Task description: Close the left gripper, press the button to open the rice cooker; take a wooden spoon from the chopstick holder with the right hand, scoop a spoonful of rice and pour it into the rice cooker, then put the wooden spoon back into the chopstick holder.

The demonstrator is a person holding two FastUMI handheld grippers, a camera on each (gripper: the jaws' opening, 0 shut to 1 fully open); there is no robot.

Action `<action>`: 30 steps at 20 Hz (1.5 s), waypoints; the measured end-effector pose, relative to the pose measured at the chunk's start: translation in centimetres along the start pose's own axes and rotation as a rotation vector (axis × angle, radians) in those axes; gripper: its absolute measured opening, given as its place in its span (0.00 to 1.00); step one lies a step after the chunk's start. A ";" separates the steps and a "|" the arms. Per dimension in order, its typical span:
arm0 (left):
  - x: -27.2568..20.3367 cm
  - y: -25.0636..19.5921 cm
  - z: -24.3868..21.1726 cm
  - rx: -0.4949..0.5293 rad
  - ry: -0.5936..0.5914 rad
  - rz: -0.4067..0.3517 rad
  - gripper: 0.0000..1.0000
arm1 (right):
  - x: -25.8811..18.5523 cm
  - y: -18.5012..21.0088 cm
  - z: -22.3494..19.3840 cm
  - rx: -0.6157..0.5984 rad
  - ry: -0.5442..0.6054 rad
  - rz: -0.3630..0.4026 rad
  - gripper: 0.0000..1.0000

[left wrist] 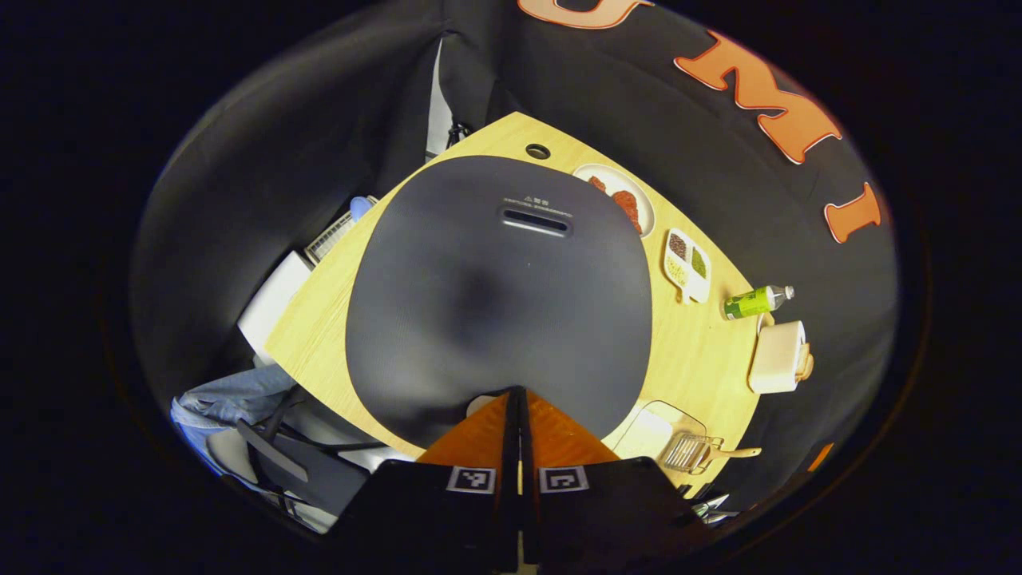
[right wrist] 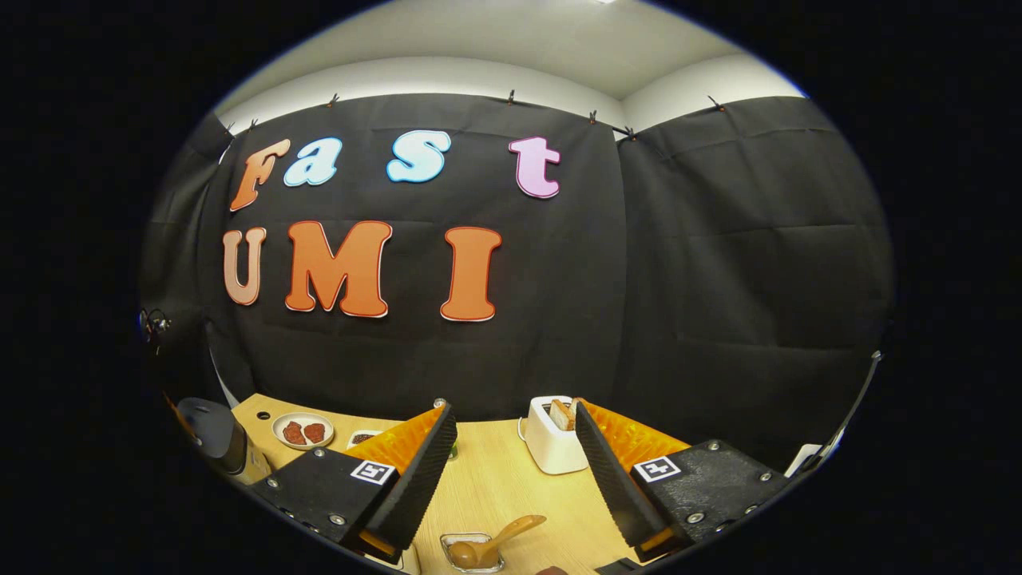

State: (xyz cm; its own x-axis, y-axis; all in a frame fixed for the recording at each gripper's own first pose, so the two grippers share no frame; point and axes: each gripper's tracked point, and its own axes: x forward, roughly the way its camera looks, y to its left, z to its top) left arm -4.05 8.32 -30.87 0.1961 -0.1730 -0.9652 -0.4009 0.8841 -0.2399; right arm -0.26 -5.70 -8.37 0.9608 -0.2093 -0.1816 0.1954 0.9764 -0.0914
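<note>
The rice cooker's dark grey lid (left wrist: 495, 295) is down, with a slot-shaped vent near its far side. My left gripper (left wrist: 517, 393) is shut with nothing in it, its tips over the lid's near edge beside a small pale patch (left wrist: 479, 404). A wooden spoon (left wrist: 738, 453) lies in a clear ribbed holder (left wrist: 685, 451) at the table's near right, next to a clear container (left wrist: 651, 427). In the right gripper view my right gripper (right wrist: 515, 415) is open above the table, and the wooden spoon (right wrist: 511, 531) rests in the clear holder (right wrist: 471, 553) just below and ahead of its fingers.
On the wooden table (left wrist: 319, 319) stand a plate of red meat (left wrist: 619, 200), a divided dish of grains (left wrist: 687, 267), a green bottle (left wrist: 754, 302) and a white toaster (right wrist: 555, 443). A chair and a person's leg (left wrist: 231, 399) are at the left. A dark rounded shape (right wrist: 209, 427) sits at the left edge.
</note>
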 end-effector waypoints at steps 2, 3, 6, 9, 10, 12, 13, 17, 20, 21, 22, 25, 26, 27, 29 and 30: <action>-0.3 0.0 -0.1 0.012 -0.009 -0.001 0.06 | 0.2 0.2 -0.6 0.013 0.025 0.005 0.93; -0.8 -0.1 0.1 0.021 -0.025 -0.004 0.06 | 0.2 0.3 -0.8 0.021 0.031 0.007 0.93; -1.7 -0.5 0.1 0.044 -0.067 -0.019 0.06 | 0.4 0.3 -1.8 0.038 0.063 0.014 0.93; -3.4 -1.0 1.0 0.085 -0.139 -0.019 0.06 | 0.6 0.3 -3.0 0.057 0.101 0.023 0.93; -4.3 -1.1 1.3 0.109 -0.169 -0.011 0.06 | 0.6 0.5 -3.4 0.076 0.111 0.033 0.93; -6.0 -1.8 2.5 0.169 -0.250 0.008 0.06 | 0.8 0.8 -4.2 0.119 0.140 0.053 0.93; -6.8 -2.2 3.0 0.201 -0.295 0.018 0.06 | 0.9 0.9 -4.8 0.132 0.158 0.057 0.96; -10.2 -3.1 6.0 0.306 -0.486 0.073 0.06 | 1.3 0.8 -6.8 0.151 0.212 0.063 0.91; -12.4 -3.8 7.3 0.338 -0.598 0.112 0.06 | 1.5 0.4 -8.6 0.156 0.264 0.060 0.91; -13.0 -4.0 7.6 0.344 -0.633 0.127 0.14 | 1.5 0.4 -9.3 0.163 0.283 0.061 0.92; -14.0 -4.1 8.1 0.356 -0.683 0.143 0.00 | 1.5 0.3 -10.0 0.171 0.304 0.062 0.91; -17.5 -4.6 10.5 0.399 -0.873 0.192 0.11 | 1.7 -0.1 -12.3 0.175 0.362 0.052 0.92; -18.4 -5.1 10.4 0.420 -0.910 0.193 0.15 | 1.8 -0.2 -13.1 0.169 0.384 0.046 0.92; -18.9 -5.8 9.9 0.444 -0.929 0.184 0.20 | 1.9 -0.3 -13.8 0.162 0.402 0.047 0.91; -19.6 -6.7 9.3 0.472 -0.960 0.168 0.53 | 1.9 -0.3 -14.9 0.157 0.430 0.048 0.89; -19.8 -7.0 9.2 0.483 -0.972 0.169 0.69 | 1.8 -0.5 -15.4 0.157 0.444 0.045 0.89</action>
State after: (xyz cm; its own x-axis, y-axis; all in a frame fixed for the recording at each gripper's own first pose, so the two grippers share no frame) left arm 3.15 9.53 -9.14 0.8781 0.1949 -0.4370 -0.1378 0.9776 0.1590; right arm -1.60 -7.34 -23.70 0.7990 -0.1353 -0.5859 0.2155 0.9741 0.0688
